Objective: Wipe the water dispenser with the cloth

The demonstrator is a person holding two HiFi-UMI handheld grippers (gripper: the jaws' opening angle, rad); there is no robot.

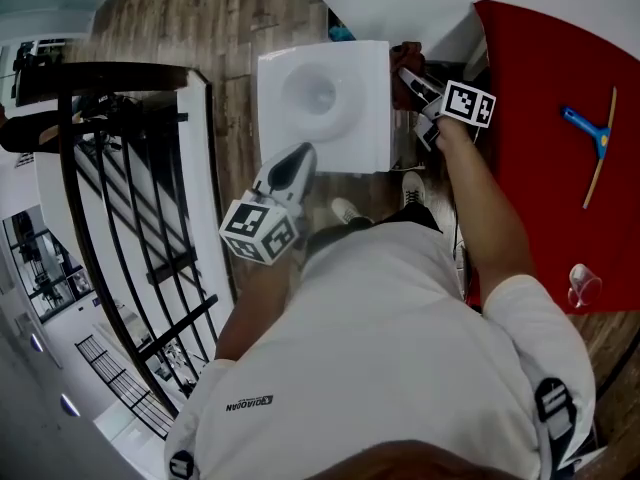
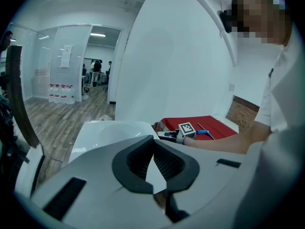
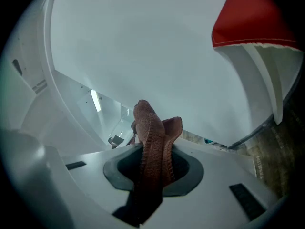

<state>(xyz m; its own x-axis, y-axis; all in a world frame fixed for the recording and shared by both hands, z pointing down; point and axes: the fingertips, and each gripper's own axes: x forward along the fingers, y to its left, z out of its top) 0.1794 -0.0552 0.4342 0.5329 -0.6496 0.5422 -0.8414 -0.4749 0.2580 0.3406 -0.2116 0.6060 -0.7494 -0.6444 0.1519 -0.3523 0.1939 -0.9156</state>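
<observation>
Wood-plank flooring [image 1: 200, 18] lies under a white box-shaped water dispenser [image 1: 320, 98] with a round hollow in its top, standing between a black metal railing [image 1: 110, 198] and a red-topped table [image 1: 540, 118]. A blue-handled squeegee [image 1: 597, 138] lies on the table. The left gripper [image 1: 303, 153] hovers over the dispenser's near edge with its jaws together and nothing between them, as the left gripper view [image 2: 153, 142] shows. The right gripper [image 3: 155, 149] is clamped on a folded reddish-brown ribbed cloth [image 3: 151, 128] – in the head view the cloth [image 1: 403, 86] sits just beside the dispenser's right side, near its top. Whether it touches the white wall cannot be told.
</observation>
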